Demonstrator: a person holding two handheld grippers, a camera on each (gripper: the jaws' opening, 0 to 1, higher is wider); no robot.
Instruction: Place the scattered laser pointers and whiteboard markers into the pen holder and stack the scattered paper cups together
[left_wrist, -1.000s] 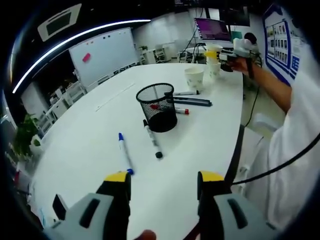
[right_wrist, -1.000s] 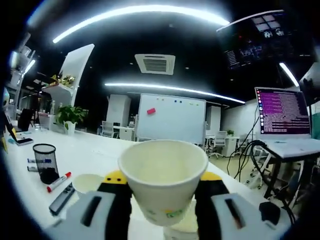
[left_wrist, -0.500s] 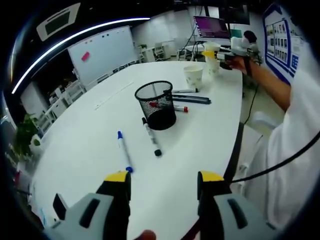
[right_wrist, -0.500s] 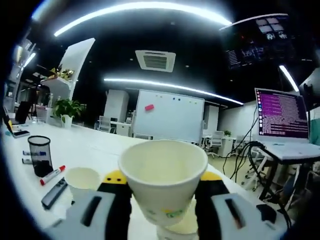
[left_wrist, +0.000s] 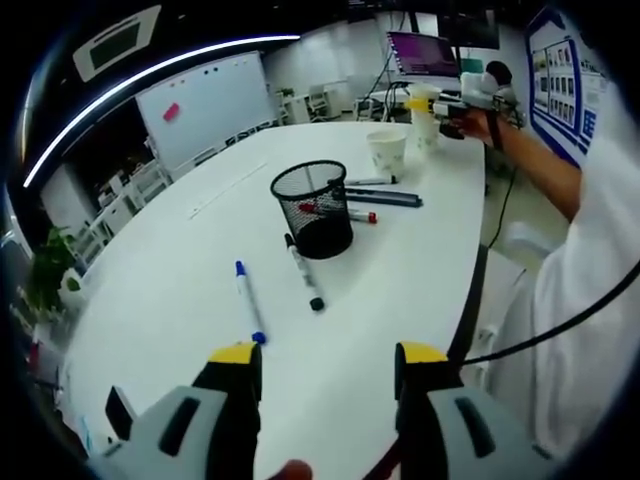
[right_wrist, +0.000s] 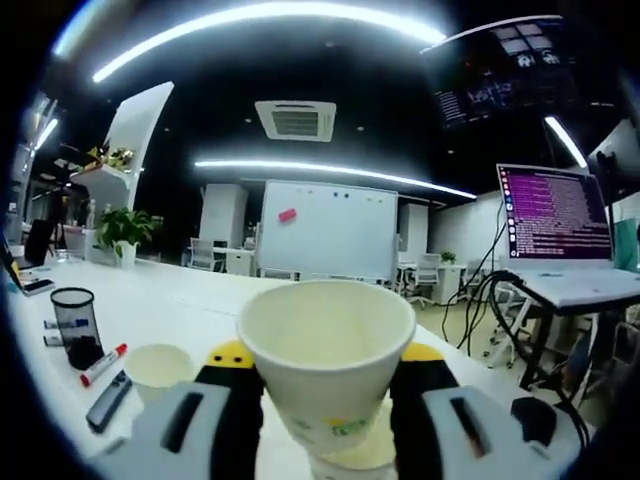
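My left gripper (left_wrist: 328, 365) hangs open over the white table (left_wrist: 180, 270), nothing between its jaws. Ahead stands a black mesh pen holder (left_wrist: 314, 209) with a black marker (left_wrist: 303, 273) and a blue marker (left_wrist: 249, 303) lying before it, a red-capped marker (left_wrist: 350, 214) and dark laser pointers (left_wrist: 384, 199) behind. A paper cup (left_wrist: 387, 154) stands farther back. My right gripper (right_wrist: 326, 365) is shut on a paper cup (right_wrist: 327, 360), held above another cup (right_wrist: 350, 462). A third cup (right_wrist: 157, 368), the pen holder (right_wrist: 76, 326), red marker (right_wrist: 104, 364) and a laser pointer (right_wrist: 108, 401) lie to the left.
A person's sleeve and arm (left_wrist: 590, 270) run along the table's right edge with a black cable (left_wrist: 560, 330). A laptop (right_wrist: 555, 235) sits on a side desk with cables. A whiteboard (left_wrist: 205, 110) and chairs stand beyond the table. A small dark object (left_wrist: 118, 412) lies near the left gripper.
The right gripper view has tilted and shifted slightly with the hand; the cup stays gripped. The left gripper view and the things on the table are almost unchanged.
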